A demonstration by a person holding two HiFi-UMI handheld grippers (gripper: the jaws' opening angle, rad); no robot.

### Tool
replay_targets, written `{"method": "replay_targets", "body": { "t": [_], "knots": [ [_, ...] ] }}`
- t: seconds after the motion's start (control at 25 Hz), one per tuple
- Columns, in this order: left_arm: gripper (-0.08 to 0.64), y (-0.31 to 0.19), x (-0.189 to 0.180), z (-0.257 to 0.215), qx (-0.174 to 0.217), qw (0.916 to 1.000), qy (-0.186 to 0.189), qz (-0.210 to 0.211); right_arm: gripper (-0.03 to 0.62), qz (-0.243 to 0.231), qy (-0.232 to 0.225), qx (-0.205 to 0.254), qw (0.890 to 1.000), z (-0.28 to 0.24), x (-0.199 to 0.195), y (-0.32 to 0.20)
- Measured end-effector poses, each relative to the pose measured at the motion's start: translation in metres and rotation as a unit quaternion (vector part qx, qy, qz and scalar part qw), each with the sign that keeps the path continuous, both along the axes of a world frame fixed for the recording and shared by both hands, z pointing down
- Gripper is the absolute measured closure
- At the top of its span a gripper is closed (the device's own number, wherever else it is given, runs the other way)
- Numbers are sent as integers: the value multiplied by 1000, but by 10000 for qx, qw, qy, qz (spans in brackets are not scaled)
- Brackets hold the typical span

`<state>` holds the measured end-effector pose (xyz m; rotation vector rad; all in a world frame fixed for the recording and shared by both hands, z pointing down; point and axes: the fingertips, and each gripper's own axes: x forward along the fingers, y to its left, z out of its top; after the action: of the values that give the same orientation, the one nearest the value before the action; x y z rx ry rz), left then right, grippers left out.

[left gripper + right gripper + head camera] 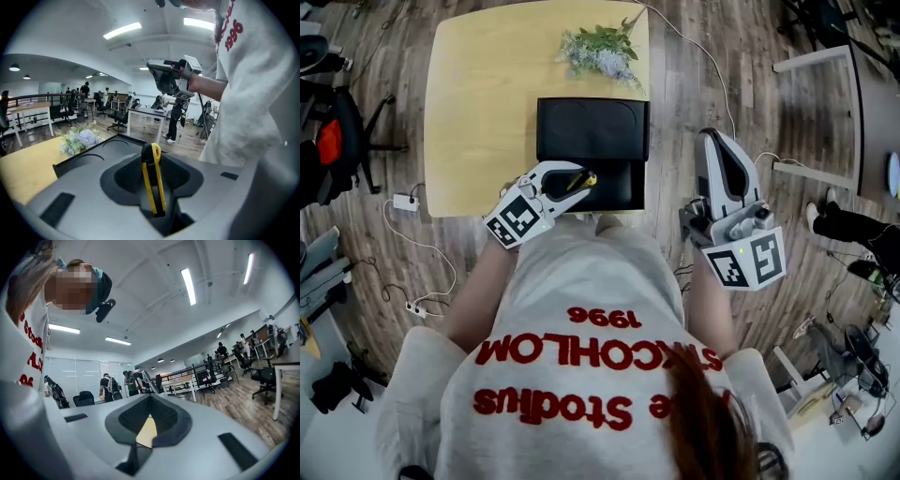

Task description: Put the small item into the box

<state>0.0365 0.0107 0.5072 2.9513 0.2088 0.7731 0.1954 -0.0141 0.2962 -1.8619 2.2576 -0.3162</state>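
The small item (580,180) is a narrow yellow and black tool, like a utility knife. My left gripper (577,181) is shut on it and holds it over the near left part of the black box (598,134). In the left gripper view the item (153,180) stands upright between the jaws, with the box (86,161) and its round recesses just beyond. The box lies on the yellow table (478,103) near its front edge. My right gripper (713,142) hangs off the table to the right, jaws together with nothing in them, pointing up and away (149,399).
A bunch of pale artificial flowers (602,49) lies on the table behind the box. Cables and a power strip (405,202) lie on the wooden floor at the left, beside an office chair (337,131). A white table frame (816,112) stands at the right.
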Motion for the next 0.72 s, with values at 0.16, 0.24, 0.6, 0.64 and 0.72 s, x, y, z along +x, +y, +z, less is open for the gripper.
{"method": "replay_targets", "body": {
  "t": [0.16, 0.24, 0.6, 0.64, 0.72],
  "knots": [
    [426, 7, 15, 19, -246, 9990, -310, 211, 586, 167, -27, -101, 9998, 5, 5, 10],
    [426, 10, 22, 30, -355, 9979, -461, 289, 587, 249, -36, -136, 9996, 7, 8, 15],
    [425, 33, 42, 81, -684, 9858, -1427, 559, 586, 542, -92, -282, 9981, 16, 23, 36],
    [425, 36, 43, 86, -663, 9843, -1536, 572, 586, 556, -101, -290, 9980, 17, 24, 37],
    [425, 39, 42, 95, -531, 9820, -1711, 593, 586, 580, -115, -301, 9978, 18, 24, 39]
  ]
}}
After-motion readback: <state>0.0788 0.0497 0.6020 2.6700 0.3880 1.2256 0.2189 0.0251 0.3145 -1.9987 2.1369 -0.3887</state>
